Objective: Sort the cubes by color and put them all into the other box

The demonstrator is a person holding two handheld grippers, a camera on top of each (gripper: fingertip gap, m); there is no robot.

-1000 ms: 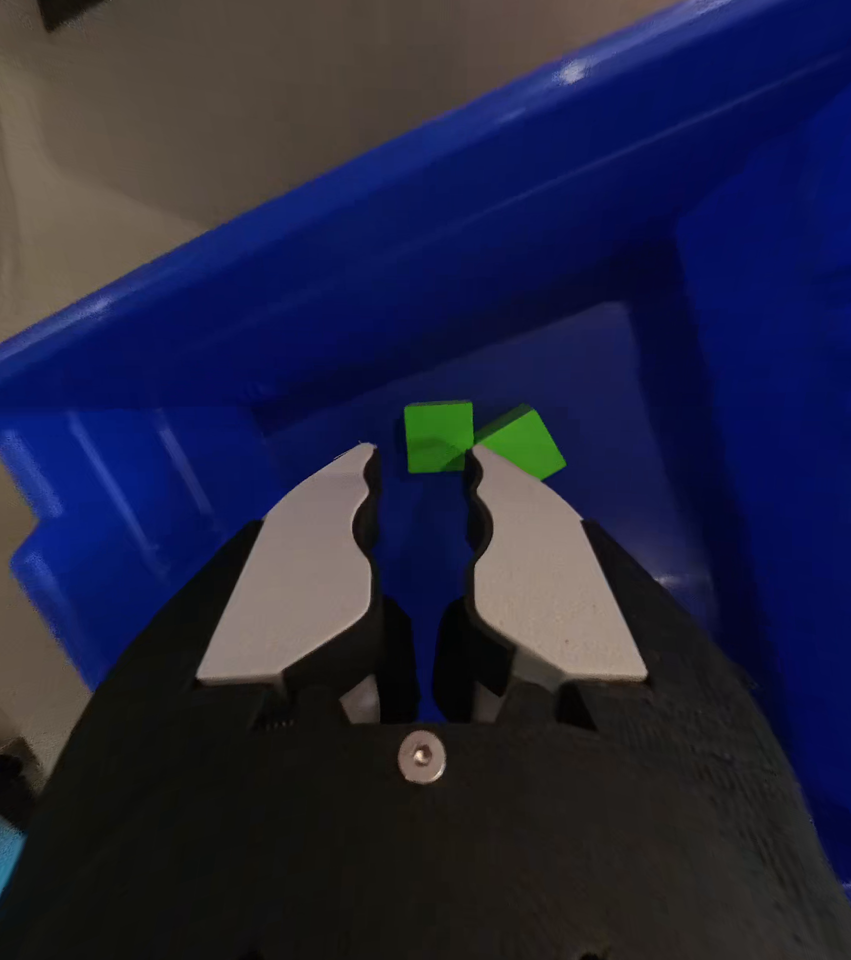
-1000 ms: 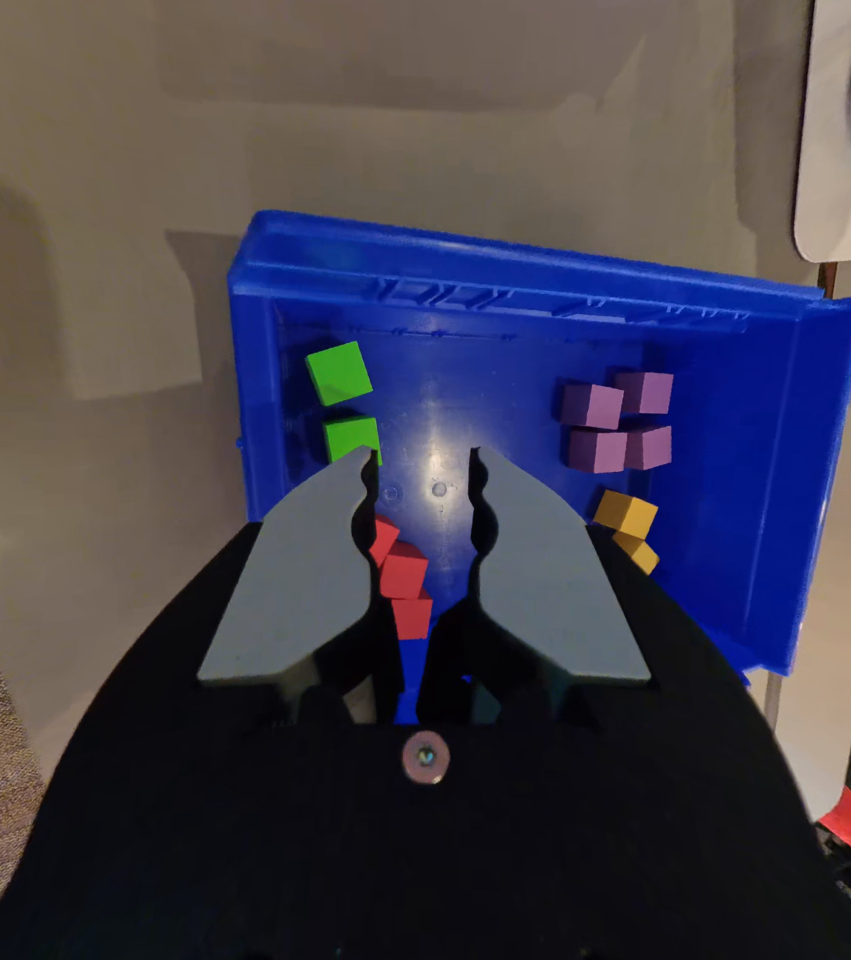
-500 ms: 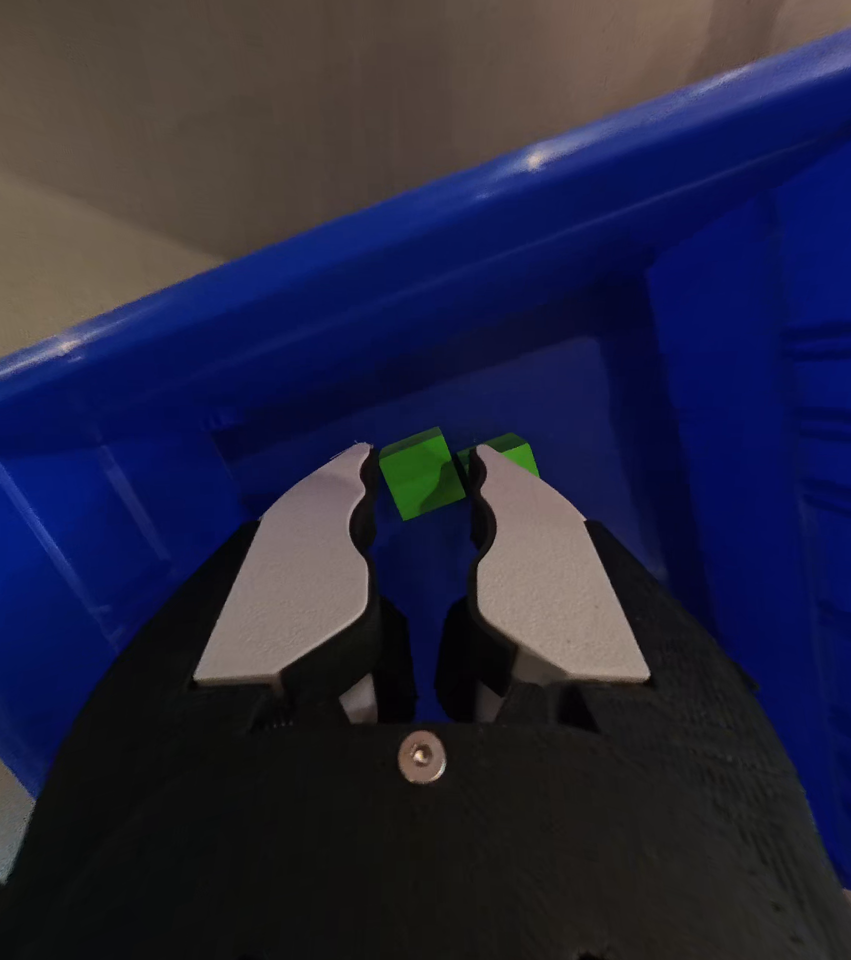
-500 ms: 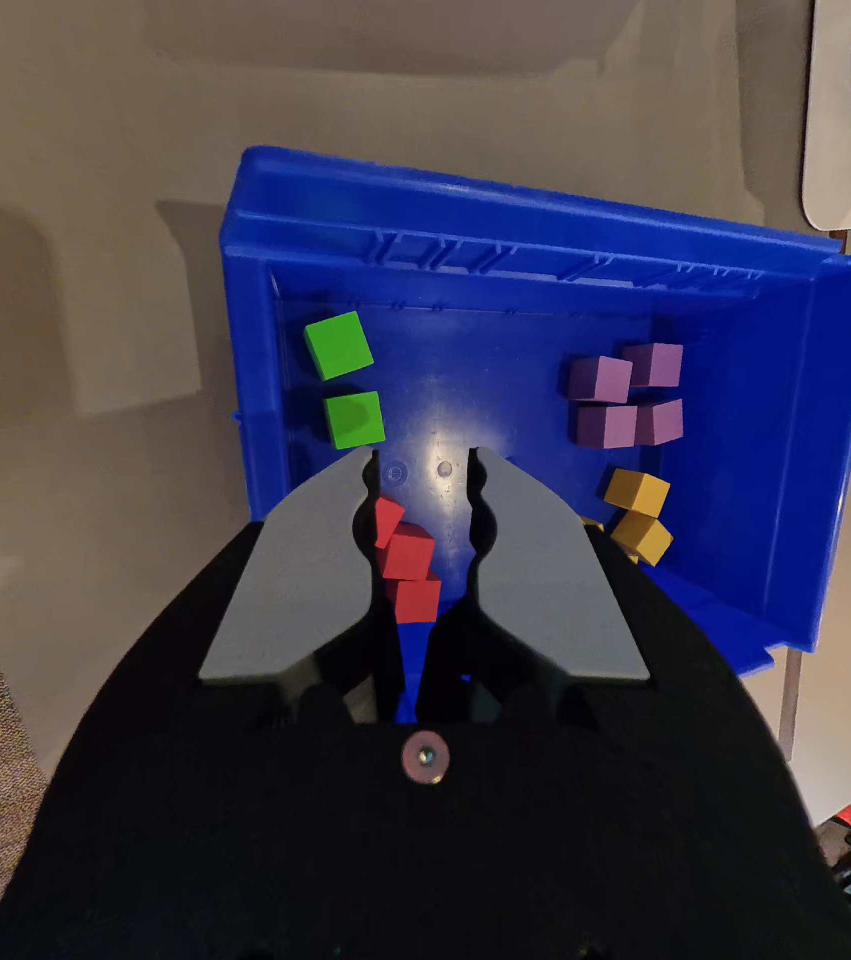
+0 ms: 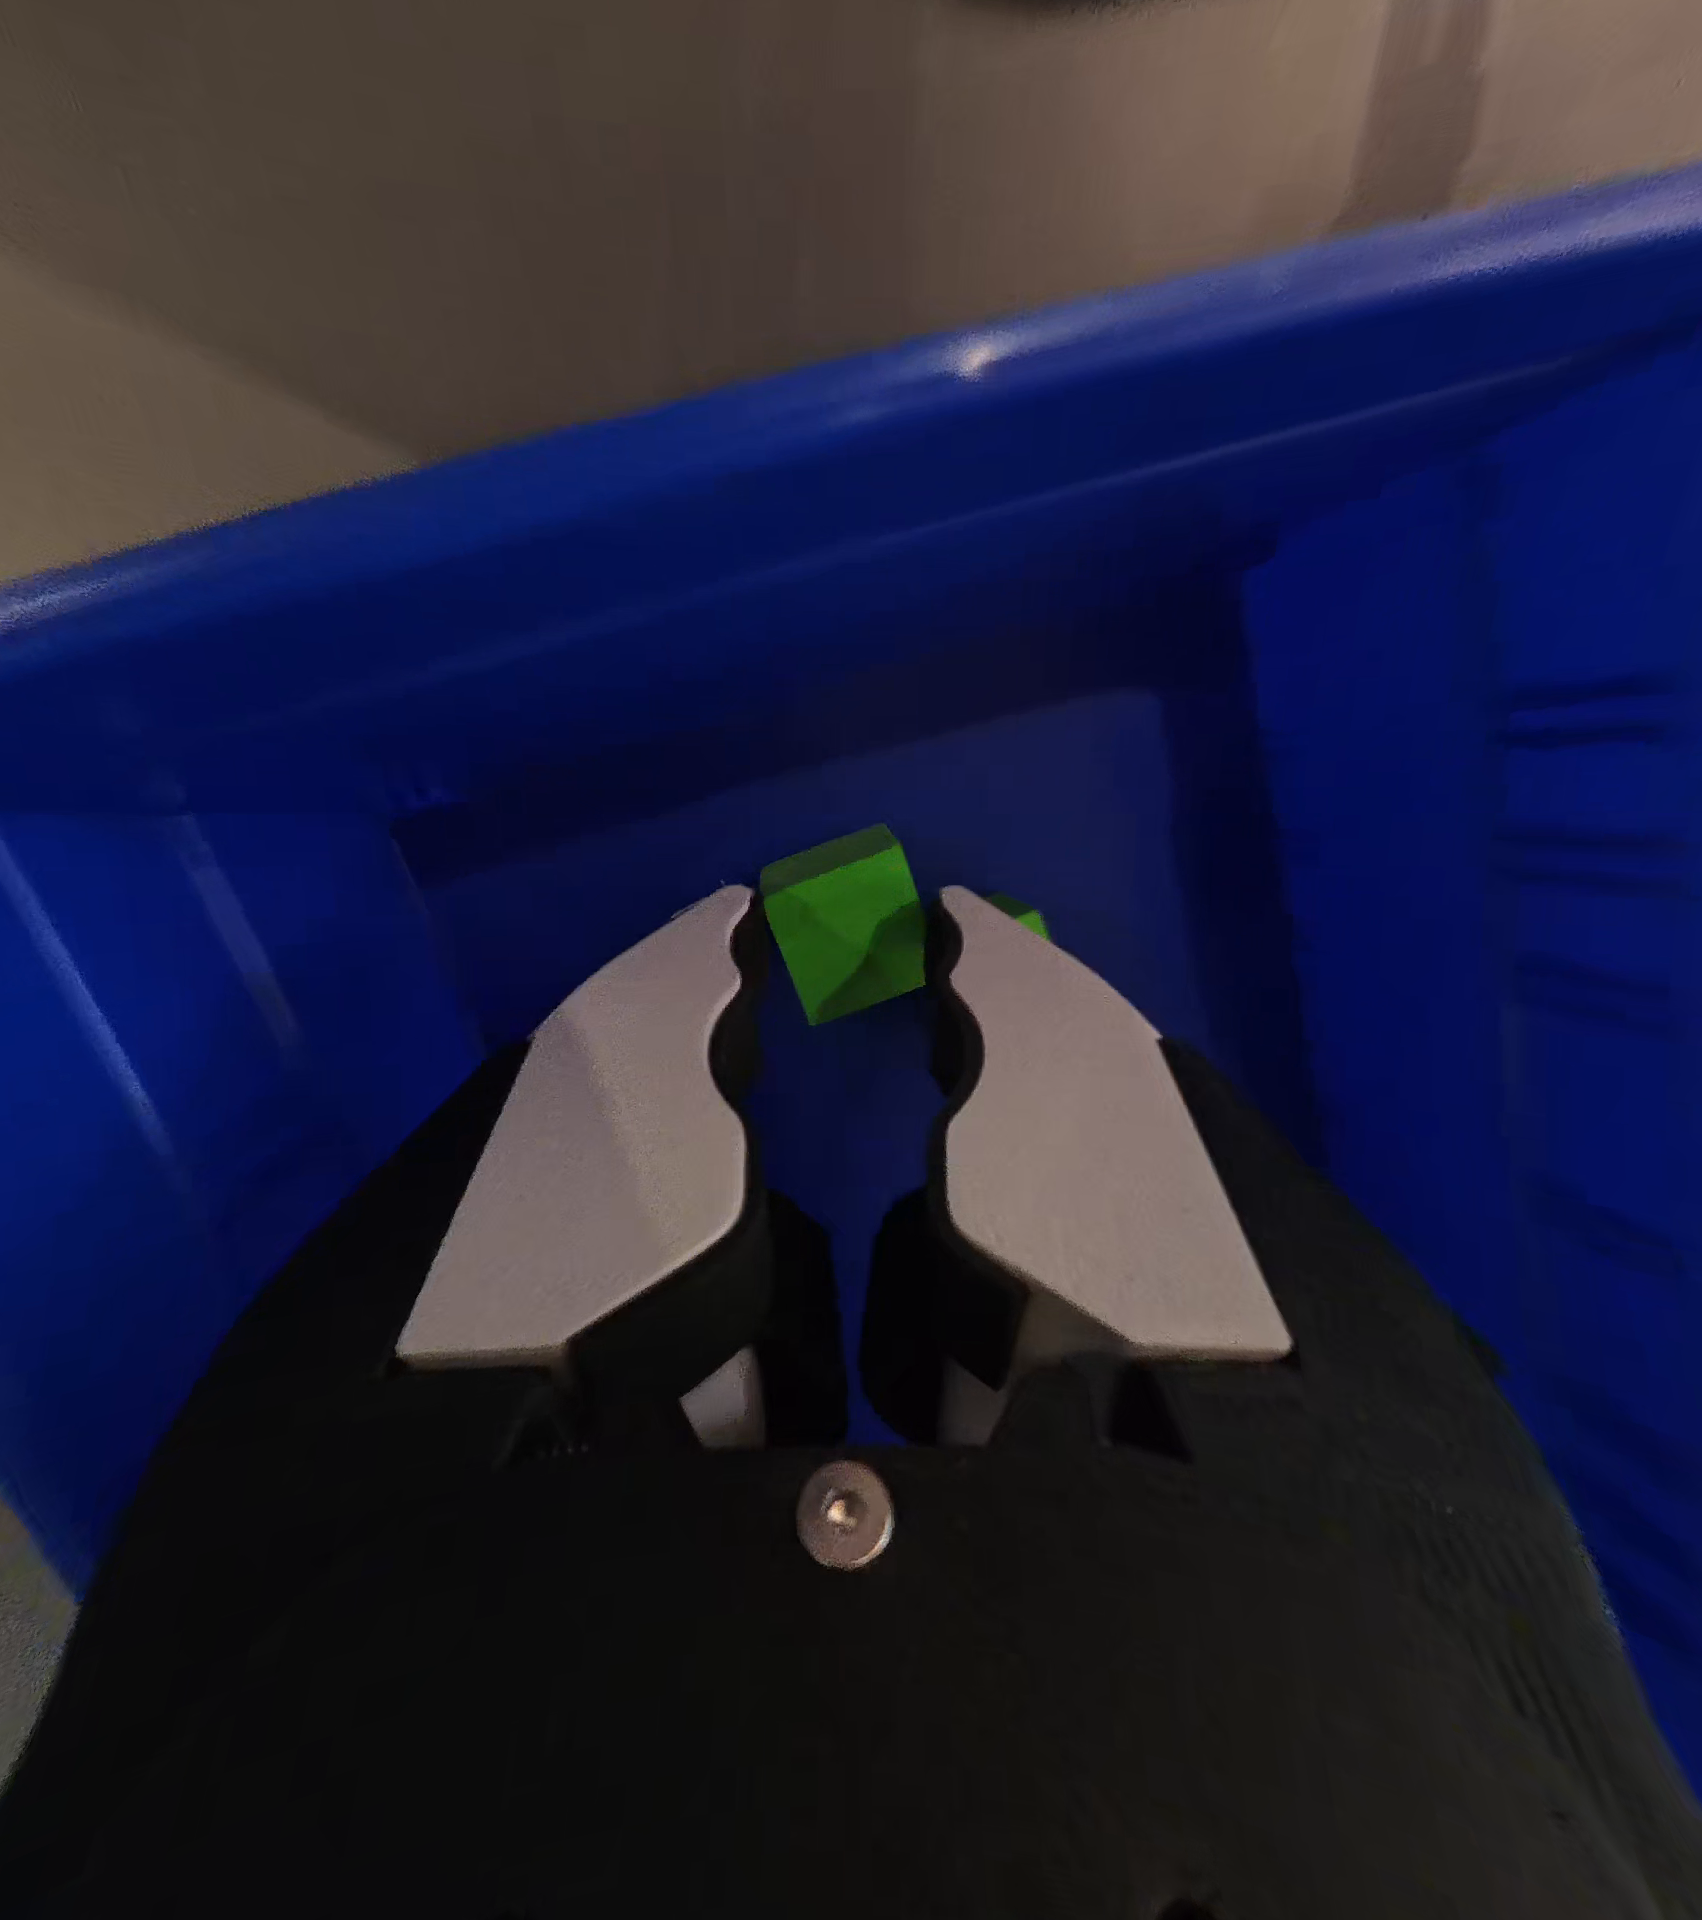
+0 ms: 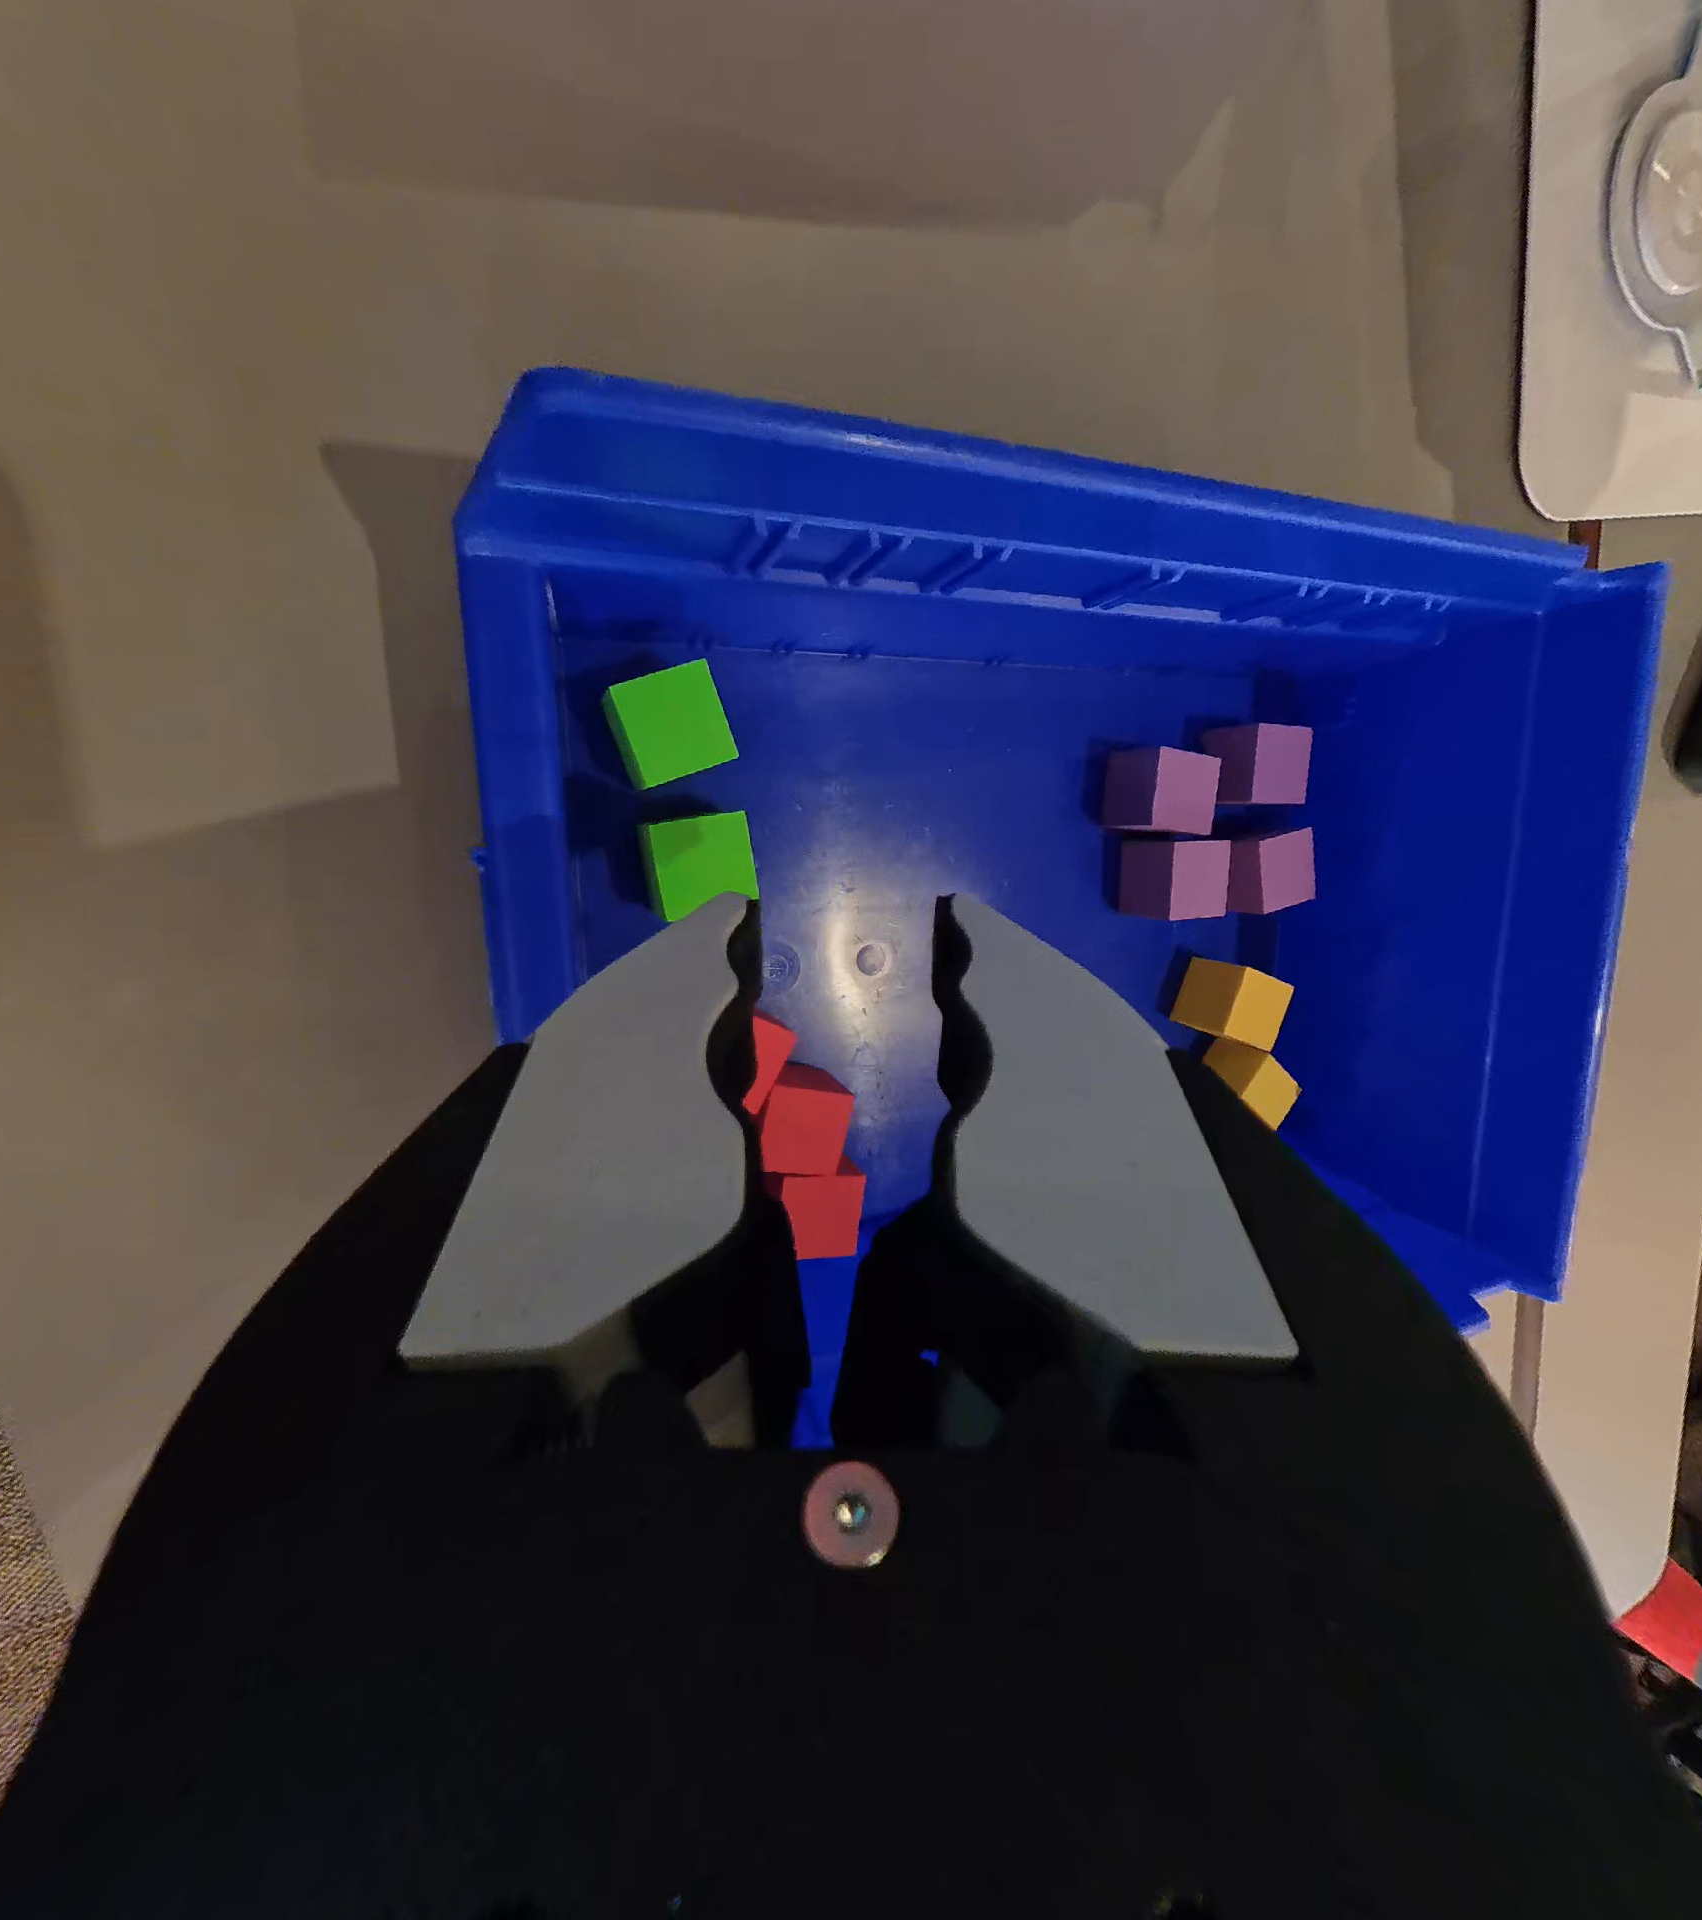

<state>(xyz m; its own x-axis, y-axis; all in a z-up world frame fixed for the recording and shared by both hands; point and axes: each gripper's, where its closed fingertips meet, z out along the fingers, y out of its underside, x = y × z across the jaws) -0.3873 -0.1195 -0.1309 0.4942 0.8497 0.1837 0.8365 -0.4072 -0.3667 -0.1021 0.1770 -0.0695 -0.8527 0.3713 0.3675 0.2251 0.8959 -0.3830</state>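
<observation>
Claws both gape empty: left claw straddles green cube; right claw overhangs blue bin.

Cubes lie in bin.

The left hand-held gripper, jaws parted, brackets a green cube inside a blue bin.

You have a beige table in front of you, plain and smooth. On it sits a blue plastic bin, open at the top, reaching the table's right edge. Near the far right corner lies a white flat board, just beyond the bin.
</observation>
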